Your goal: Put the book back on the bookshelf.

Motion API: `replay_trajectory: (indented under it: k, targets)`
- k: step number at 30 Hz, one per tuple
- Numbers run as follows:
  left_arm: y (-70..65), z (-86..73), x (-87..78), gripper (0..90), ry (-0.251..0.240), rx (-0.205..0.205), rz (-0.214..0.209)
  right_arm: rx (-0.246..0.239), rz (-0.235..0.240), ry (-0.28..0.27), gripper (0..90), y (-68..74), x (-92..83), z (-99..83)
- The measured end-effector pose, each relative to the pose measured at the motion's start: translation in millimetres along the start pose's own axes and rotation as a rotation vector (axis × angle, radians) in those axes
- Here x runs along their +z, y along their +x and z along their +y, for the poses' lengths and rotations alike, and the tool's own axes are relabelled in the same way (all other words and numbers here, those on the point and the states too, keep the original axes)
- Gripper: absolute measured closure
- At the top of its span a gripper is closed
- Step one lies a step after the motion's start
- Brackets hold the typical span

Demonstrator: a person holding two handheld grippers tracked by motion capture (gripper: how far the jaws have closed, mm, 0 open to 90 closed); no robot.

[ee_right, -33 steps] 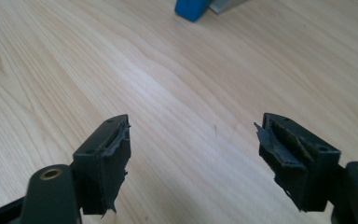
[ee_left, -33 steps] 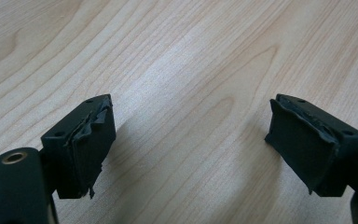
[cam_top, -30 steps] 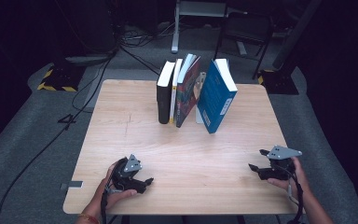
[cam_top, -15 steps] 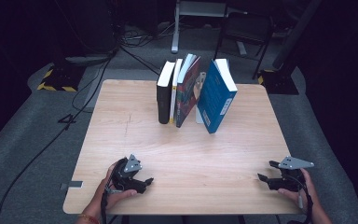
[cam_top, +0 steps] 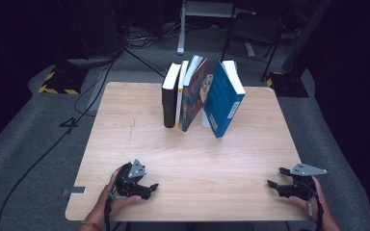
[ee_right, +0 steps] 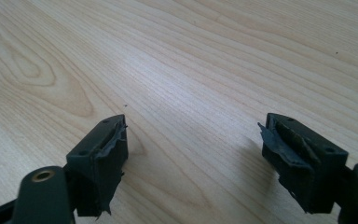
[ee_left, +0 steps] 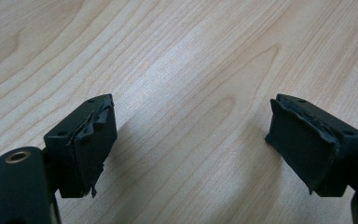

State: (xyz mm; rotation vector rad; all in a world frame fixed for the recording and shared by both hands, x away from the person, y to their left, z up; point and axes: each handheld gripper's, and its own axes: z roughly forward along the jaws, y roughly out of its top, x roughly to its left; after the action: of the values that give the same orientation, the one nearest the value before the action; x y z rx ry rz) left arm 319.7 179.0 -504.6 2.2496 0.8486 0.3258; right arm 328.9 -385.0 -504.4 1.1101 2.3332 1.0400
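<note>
A light wooden table (cam_top: 192, 159) takes up the middle of the high view, standing on grey carpeted floor (cam_top: 33, 144) with black cables (cam_top: 43, 154) trailing across it at the left. At the far edge of the table stands a row of books: a black book (cam_top: 169, 98) upright at the left, a thin white-and-yellow book (cam_top: 179, 96) just beside it, a dark book with a pictured cover (cam_top: 195, 94) leaning against those, and a blue book (cam_top: 223, 101) tilted at the right end, its top leaning away to the right. The books sit well apart from both grippers, which are at the near edge of the table, each in a hand coming in from the bottom. The left gripper (cam_top: 150, 186) rests low over the near left part of the table, pointing right; in the left gripper view its jaws stand wide apart with only bare wood grain between them (ee_left: 191, 140). The right gripper (cam_top: 275, 177) is at the near right corner, pointing left toward the middle of the table, with its grey three-cornered plate (cam_top: 307, 169) on top; in the right gripper view (ee_right: 193, 154) its jaws are likewise spread, nothing held, just above the tabletop. The blue book is the one nearest the right gripper, the black book the one nearest the left, each far ahead of the jaws.
</note>
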Motion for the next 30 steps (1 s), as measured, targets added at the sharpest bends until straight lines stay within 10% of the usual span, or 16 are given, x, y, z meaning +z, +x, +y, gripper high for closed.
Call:
replay_trajectory:
  k: [30]
  targets:
    - [2.1,0.8,1.0,14.7,-0.001,0.005,-0.016,0.004,-0.005,0.000,22.5,0.6,0.0,-0.1]
